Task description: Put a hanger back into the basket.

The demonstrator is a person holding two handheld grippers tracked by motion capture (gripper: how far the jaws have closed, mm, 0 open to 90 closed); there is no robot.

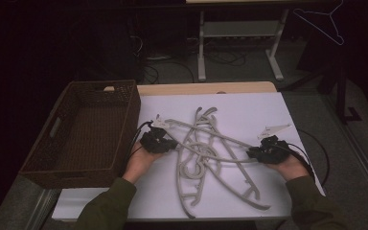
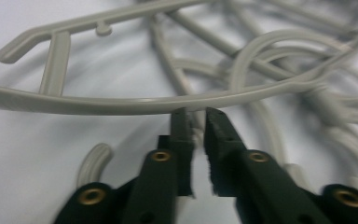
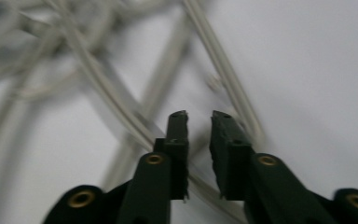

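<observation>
A person is working at a white tabletop [image 1: 249, 108] with a tool in each hand. A tangled pile of grey plastic hangers [image 1: 206, 153] is lying between the two tools. The left tool [image 1: 171, 143] is pointing at the pile's near edge, its jaws slightly apart, one hanger bar [image 2: 121, 103] crossing just beyond the tips. The right tool [image 1: 250, 153] is facing the opposite edge, jaws likewise parted, gripping nothing. A brown woven basket [image 1: 84, 132] is sitting just outside the left tool, probably waiting to receive hangers.
</observation>
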